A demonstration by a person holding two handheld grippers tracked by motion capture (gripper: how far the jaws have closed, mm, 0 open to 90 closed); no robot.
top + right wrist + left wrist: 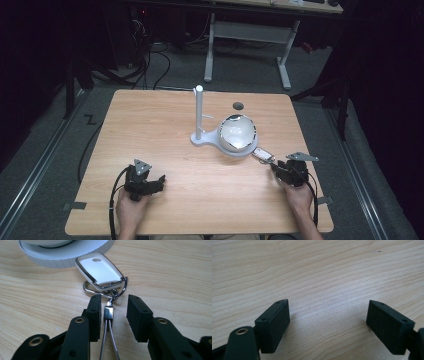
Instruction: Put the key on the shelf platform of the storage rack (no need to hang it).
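Observation:
A white key fob (98, 270) with a chrome rim lies flat on the wooden table (165, 125), touching the white base (50, 258) of a stand. A chrome ring (87, 288) and a small metal clasp (108, 312) with a wire loop trail from it toward me. My right gripper (115, 302) is low over the table with the clasp between its jaws. The clasp lies against one pad and a gap separates it from the other pad (136, 312). In the high view, the fob (262, 155) sits just ahead of the right gripper (277, 167). My left gripper (328, 307) rests open over bare wood at the near left (159, 181).
A white stand with an upright pole (199, 112) and a round white bowl (237, 132) occupies the table's middle. A small dark disc (238, 105) lies behind the bowl. Beyond the table are cables on the floor and a desk frame (250, 35).

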